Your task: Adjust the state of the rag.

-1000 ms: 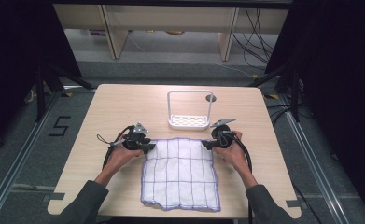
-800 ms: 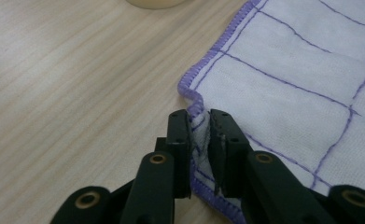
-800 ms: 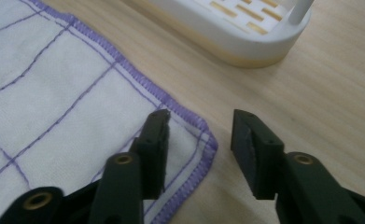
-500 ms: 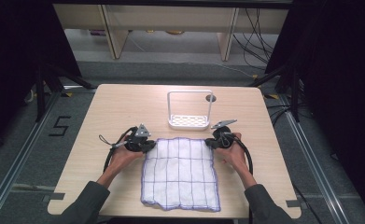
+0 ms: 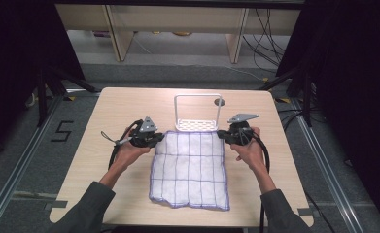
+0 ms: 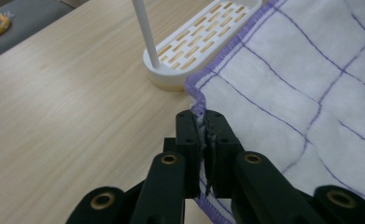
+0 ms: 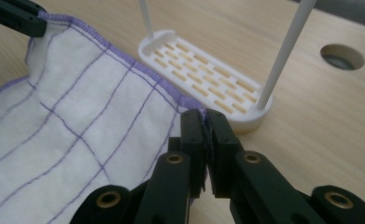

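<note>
Now grippers (image 5: 159, 139) (image 5: 219, 134) clamp cloth (image 5: 190, 170) corners, rack (image 5: 198, 125) adjacent

light wooden table (image 5: 105, 160), rounded corners, round cable hole (image 5: 219, 102) near the far edge. white cloth with purple grid lines and purple hem (image 5: 190, 170) lies spread across the middle toward the near edge, its far corners raised off the wood. white slotted rack with upright wire frame (image 5: 197, 125) stands just beyond the cloth's far edge, beside the hole
</note>
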`<state>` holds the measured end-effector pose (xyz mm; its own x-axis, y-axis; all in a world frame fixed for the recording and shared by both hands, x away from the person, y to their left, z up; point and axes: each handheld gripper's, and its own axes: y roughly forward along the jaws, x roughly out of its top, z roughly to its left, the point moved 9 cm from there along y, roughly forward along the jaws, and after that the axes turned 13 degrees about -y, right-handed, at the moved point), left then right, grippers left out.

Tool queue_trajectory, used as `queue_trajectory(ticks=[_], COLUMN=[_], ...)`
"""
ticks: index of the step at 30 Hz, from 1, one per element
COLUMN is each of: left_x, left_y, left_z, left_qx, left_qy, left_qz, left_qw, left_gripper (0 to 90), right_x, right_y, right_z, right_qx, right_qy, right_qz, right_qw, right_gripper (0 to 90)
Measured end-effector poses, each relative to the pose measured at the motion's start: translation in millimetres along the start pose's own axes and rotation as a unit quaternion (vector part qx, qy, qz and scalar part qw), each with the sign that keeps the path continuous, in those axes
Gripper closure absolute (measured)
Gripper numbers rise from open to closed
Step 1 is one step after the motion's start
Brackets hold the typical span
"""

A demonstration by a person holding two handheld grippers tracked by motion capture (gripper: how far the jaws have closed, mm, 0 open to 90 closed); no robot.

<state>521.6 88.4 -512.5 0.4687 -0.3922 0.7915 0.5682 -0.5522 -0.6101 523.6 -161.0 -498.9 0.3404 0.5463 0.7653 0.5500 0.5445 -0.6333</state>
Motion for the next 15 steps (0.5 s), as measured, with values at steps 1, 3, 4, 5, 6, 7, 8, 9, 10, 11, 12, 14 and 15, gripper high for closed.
queue_trajectory(ticks=[1,3,4,5,6,7,8,9,10,11,12,14,15], left_x=[3.7,9.5,10.2,9.8,7.2,5.7,2.9,-0.3,-4.4,-8.8,-14.2,-24.3,-29.1], left_y=[-2.0,-11.8,-16.0,-19.4,-27.2,-30.6,-35.5,-40.2,-44.8,-48.3,-51.7,-55.6,-56.5], left_z=[-1.0,-2.3,-4.8,-6.5,-9.9,-12.3,-15.1,-18.1,-21.0,-24.6,-29.0,-38.4,-43.3], left_qx=[-0.001,-0.003,-0.007,-0.007,-0.010,-0.016,-0.019,-0.023,-0.024,-0.028,-0.031,-0.037,-0.041], left_qy=[-0.004,-0.003,-0.002,0.001,0.005,0.006,0.006,0.007,0.010,0.013,0.019,0.026,0.024], left_qz=[-0.009,-0.019,-0.024,-0.027,-0.029,-0.033,-0.036,-0.039,-0.038,-0.038,-0.035,-0.041,-0.043], left_qw=[1.0000,0.9998,0.9997,0.9996,0.9995,0.9993,0.9992,0.9989,0.9989,0.9988,0.9987,0.9981,0.9979], left_gripper=[84.9,85.0,84.9,84.9,84.9,84.9,84.8,84.8,84.8,84.8,84.8,84.8,84.8], right_x=[3.2,8.6,9.2,9.1,9.0,7.9,6.8,3.9,0.9,-2.7,-6.0,-13.7,-15.9], right_y=[-3.7,-12.2,-16.1,-21.5,-25.6,-33.5,-37.7,-43.5,-48.4,-53.0,-56.0,-62.2,-63.3], right_z=[-2.9,-3.2,-2.3,-0.4,2.5,7.7,11.2,14.6,19.0,26.0,29.8,38.8,41.4], right_qx=[-0.002,-0.003,-0.005,-0.003,0.001,0.005,0.009,0.008,0.010,0.019,0.022,0.024,0.026], right_qy=[-0.008,-0.010,-0.009,-0.016,-0.015,-0.019,-0.020,-0.024,-0.028,-0.024,-0.029,-0.037,-0.040], right_qz=[-0.005,-0.019,-0.020,-0.023,-0.026,-0.038,-0.043,-0.045,-0.048,-0.049,-0.052,-0.047,-0.046], right_qw=[1.0000,0.9998,0.9997,0.9996,0.9995,0.9991,0.9988,0.9987,0.9984,0.9983,0.9980,0.9979,0.9978], right_gripper=[87.1,87.1,87.1,87.0,87.1,87.0,87.0,87.0,87.0,87.0,87.0,87.0,87.0])
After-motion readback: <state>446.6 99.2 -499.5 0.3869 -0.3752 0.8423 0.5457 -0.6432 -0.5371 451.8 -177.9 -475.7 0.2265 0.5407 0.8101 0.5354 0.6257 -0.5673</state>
